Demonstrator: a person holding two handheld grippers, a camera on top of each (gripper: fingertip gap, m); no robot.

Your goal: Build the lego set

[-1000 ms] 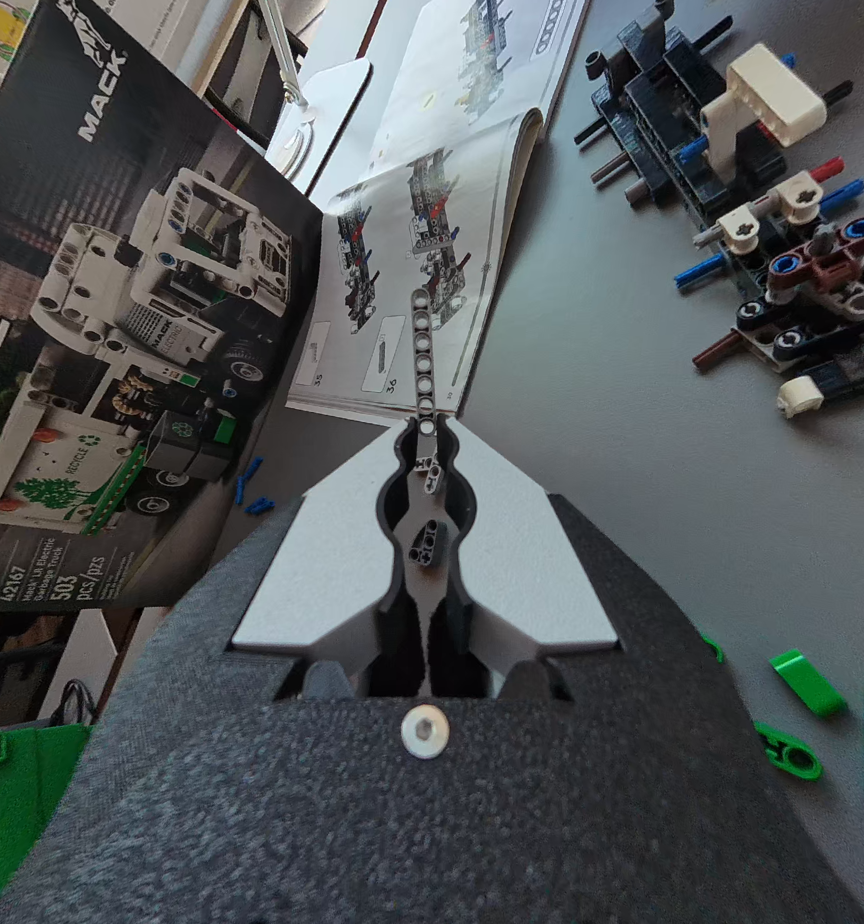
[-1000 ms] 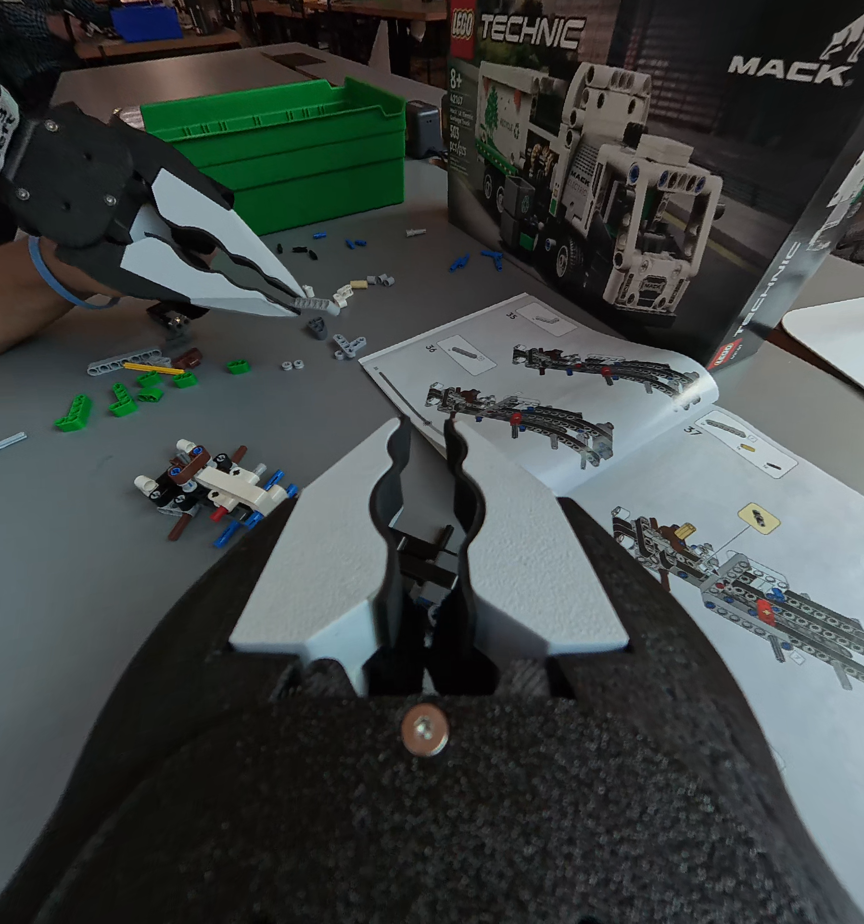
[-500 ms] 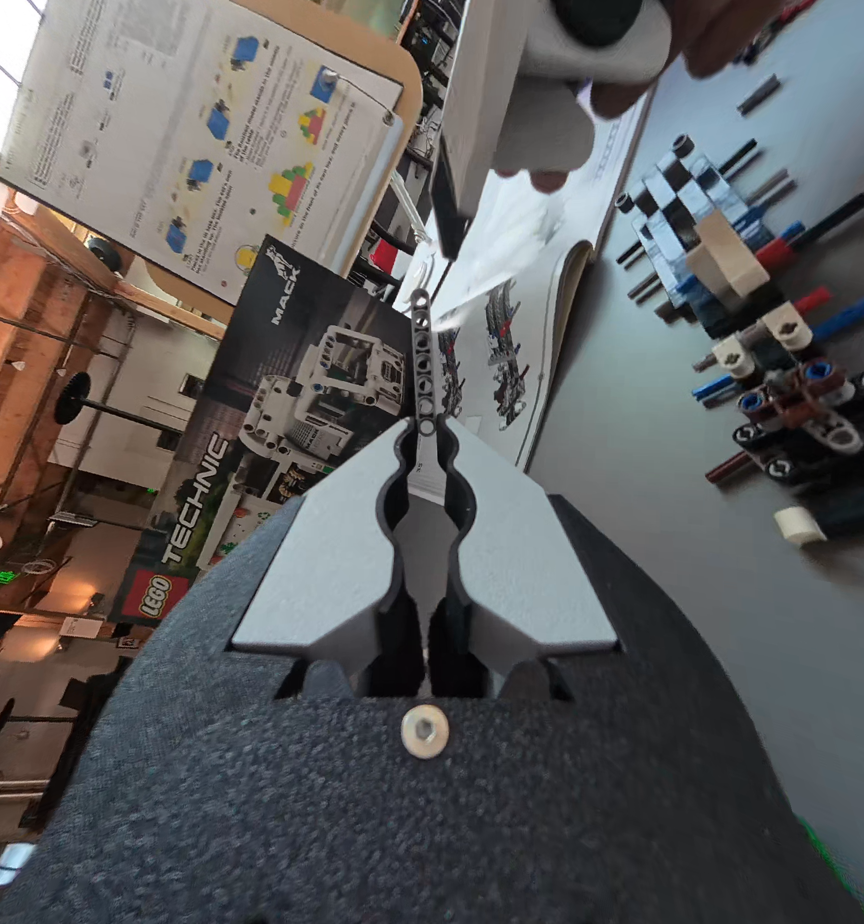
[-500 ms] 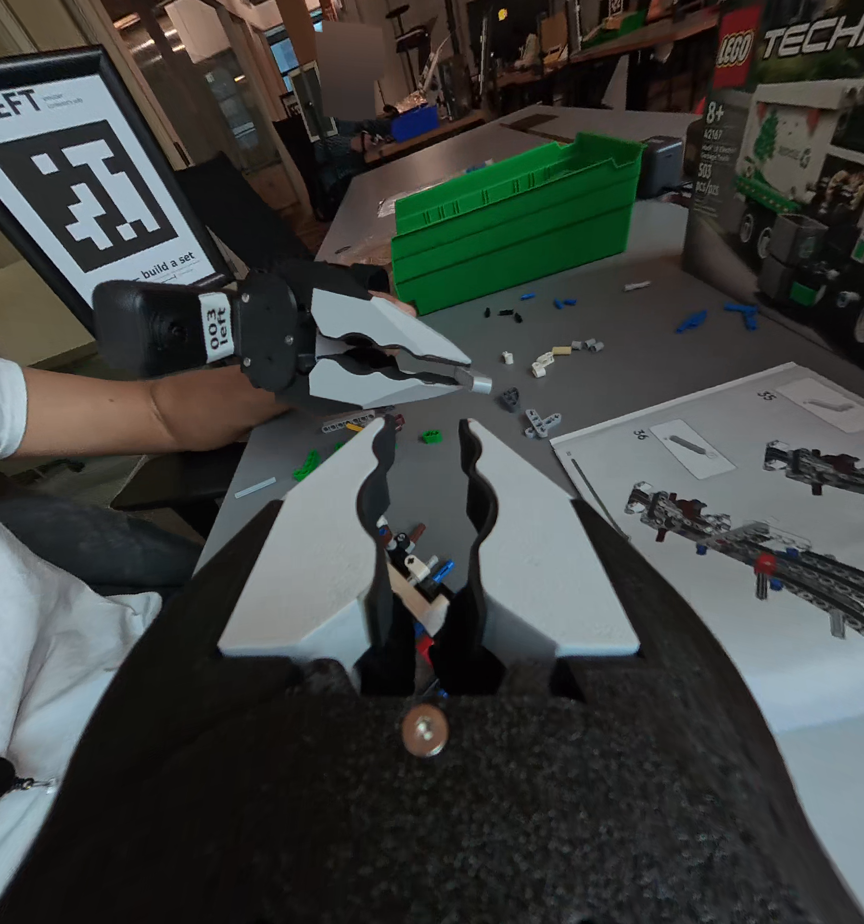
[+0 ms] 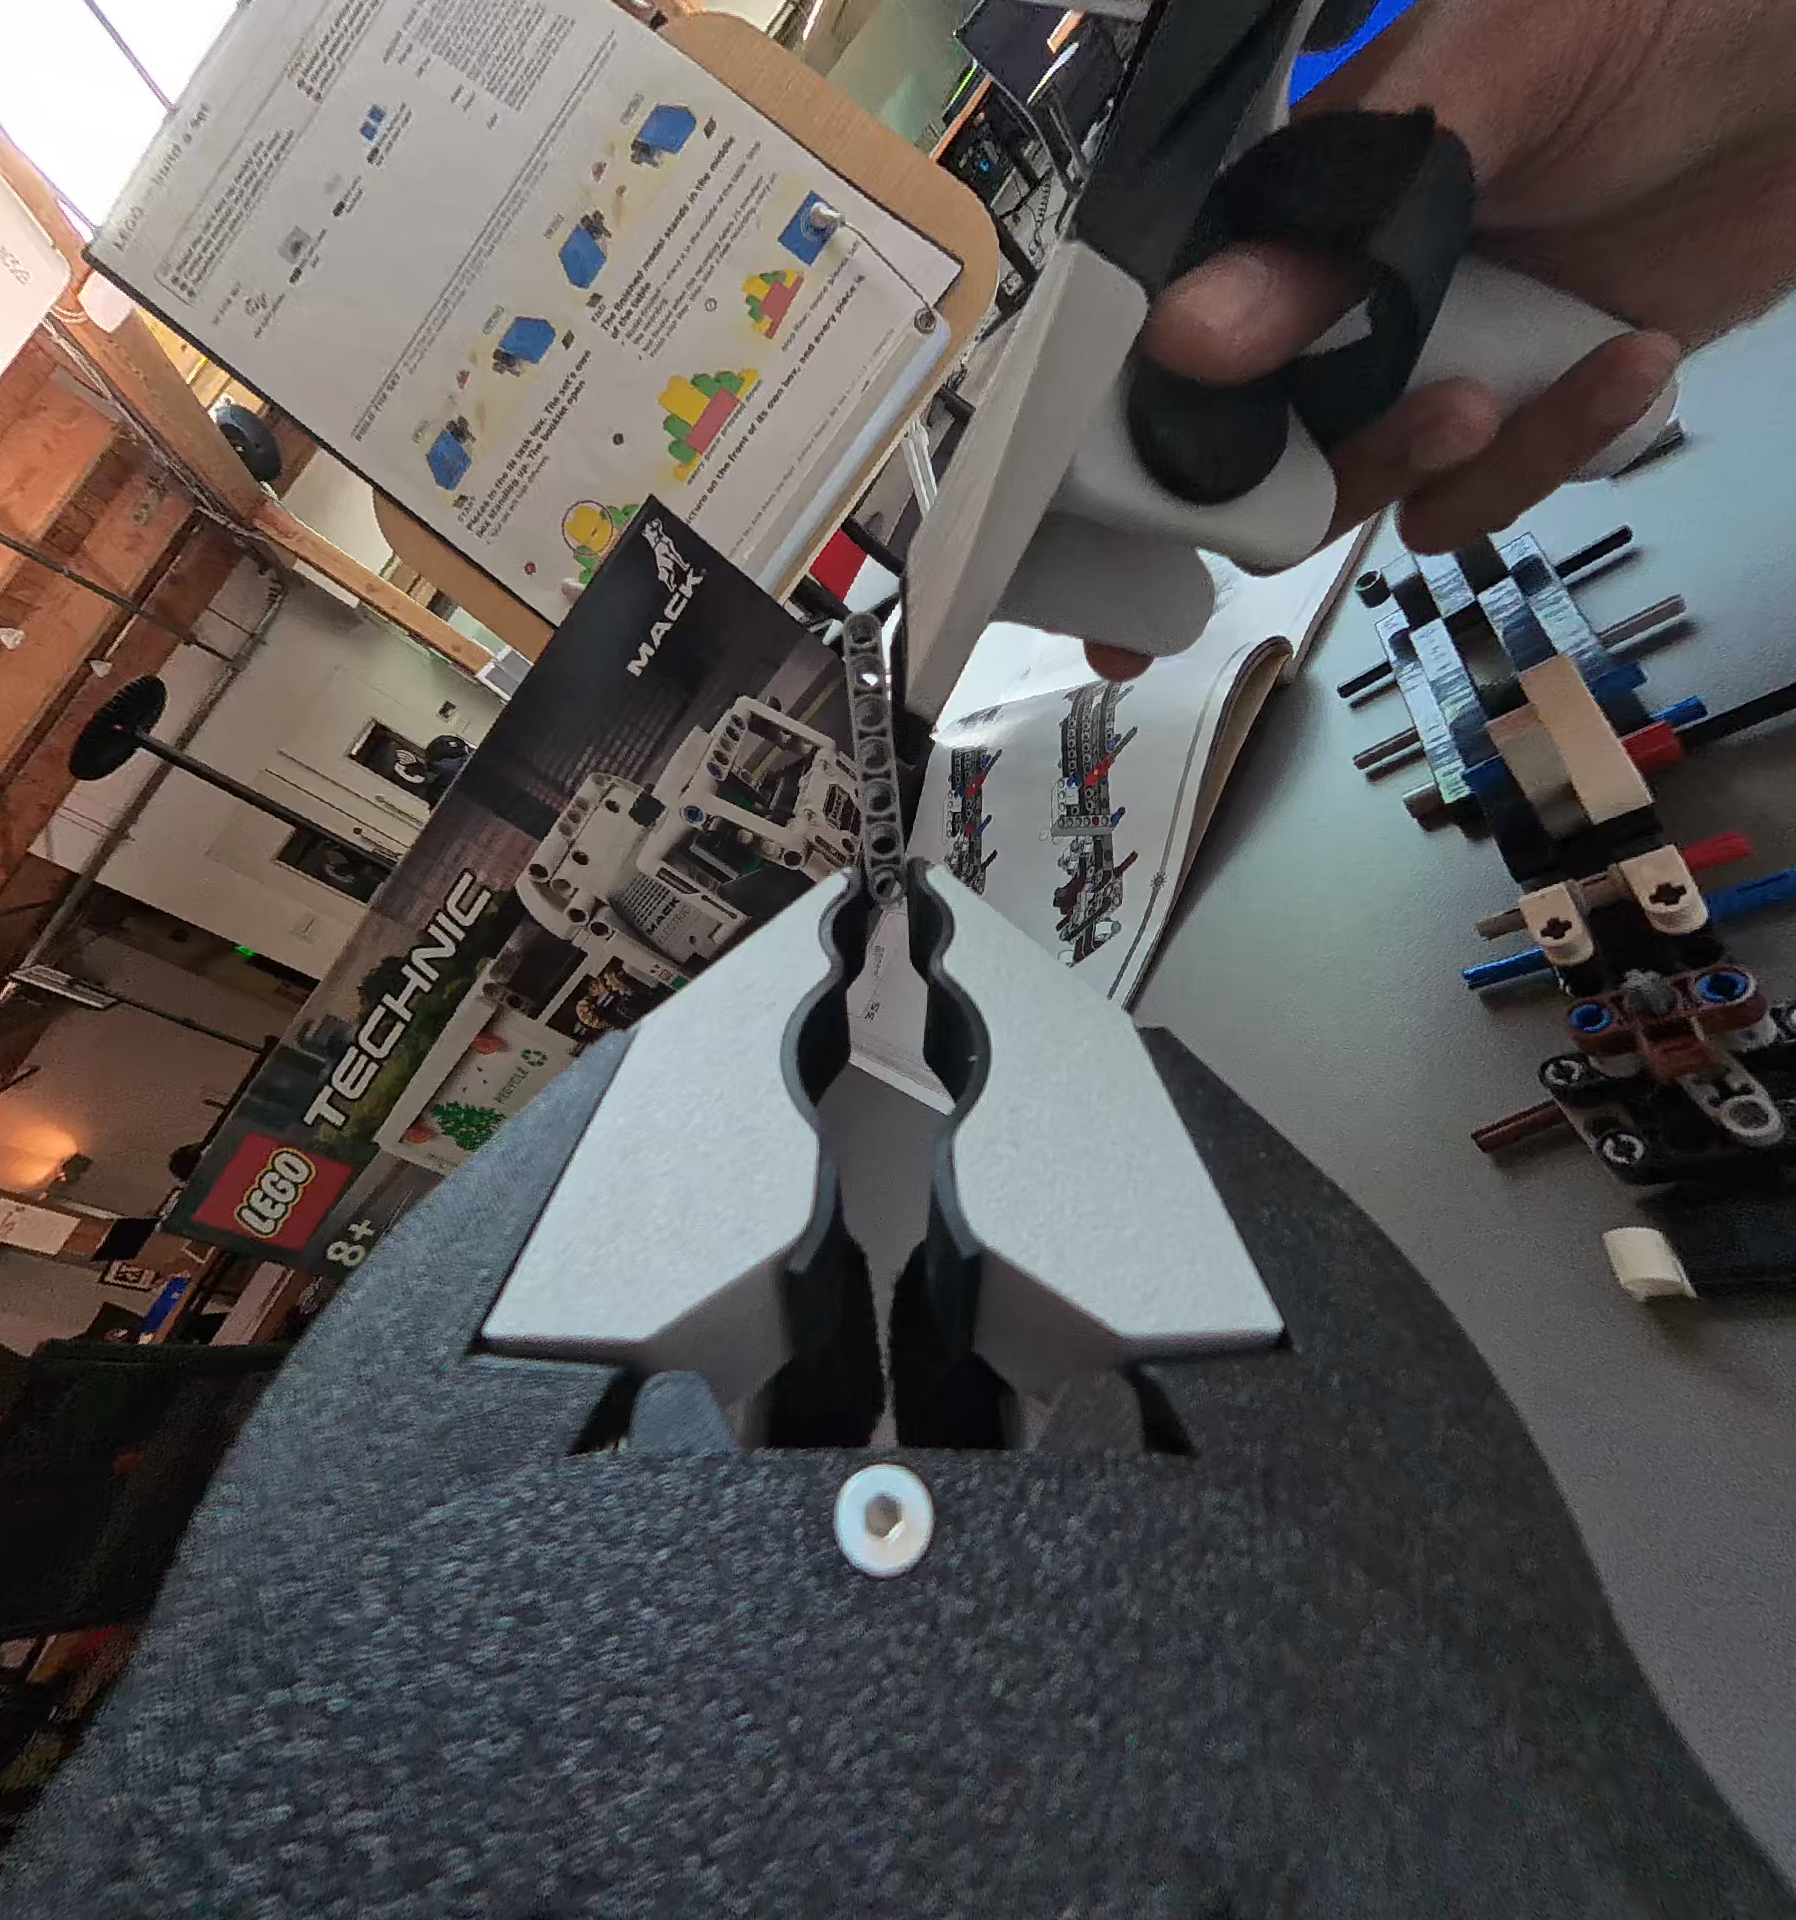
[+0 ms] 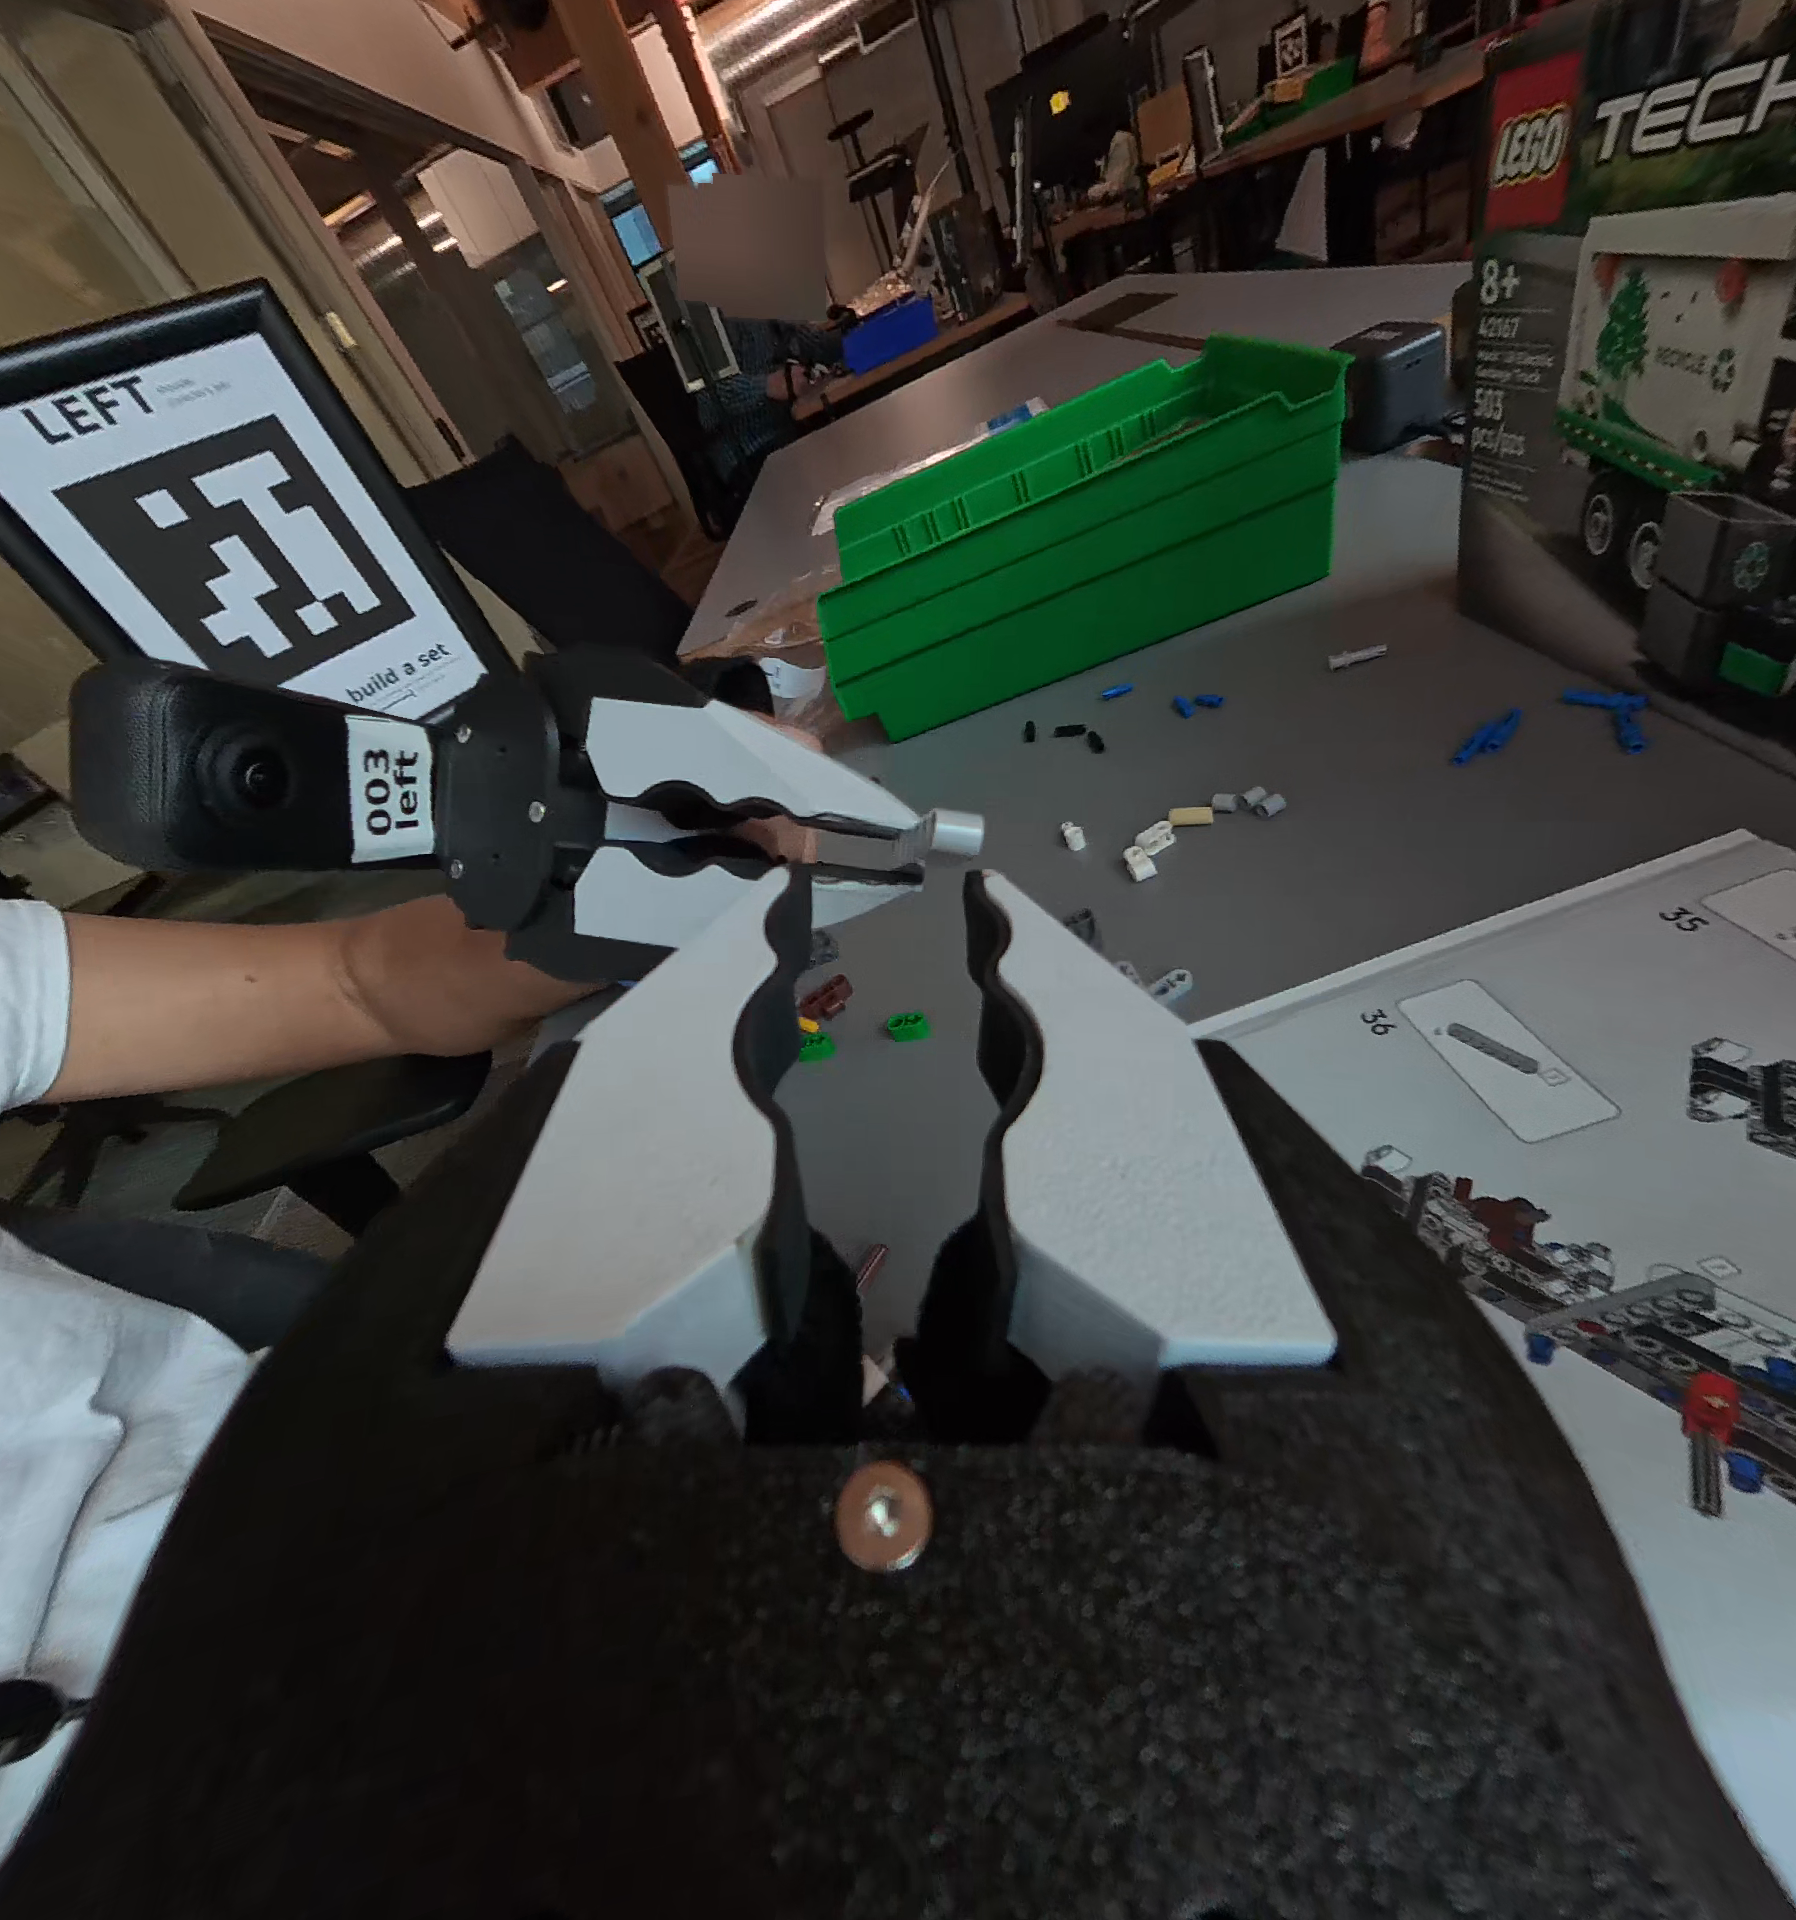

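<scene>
The left gripper [image 5: 886, 883] has its tips pinched on the near end of a long grey holed beam [image 5: 870, 758], which sticks out past the fingertips toward twelve o'clock, leaning slightly to eleven; both pads press on its lowest hole. In the right wrist view that same beam [image 6: 944, 833] is seen nearly end-on, poking out of the left gripper's tips at about eleven o'clock from the right gripper [image 6: 886, 883], just above and a little behind the right gripper's left fingertip [image 6: 792, 904]. The right gripper stands spread, with only grey table [image 6: 1289, 831] and small loose pieces showing between its fingers: a brown piece [image 6: 826, 995] and two green ones [image 6: 909, 1027] lie on the tabletop in the gap, touching neither pad. In the left wrist view a hand [image 5: 1559, 239] grips the right gripper's pale handle at one to two o'clock, above the open instruction booklet [image 5: 1112, 810]. A part-built dark assembly with blue, red and tan pins [image 5: 1600, 883] lies at three o'clock. The toy set box [image 5: 478, 935] stands at ten o'clock. From the right gripper, a green bin [image 6: 1081, 561] sits at twelve to one o'clock, well apart.
</scene>
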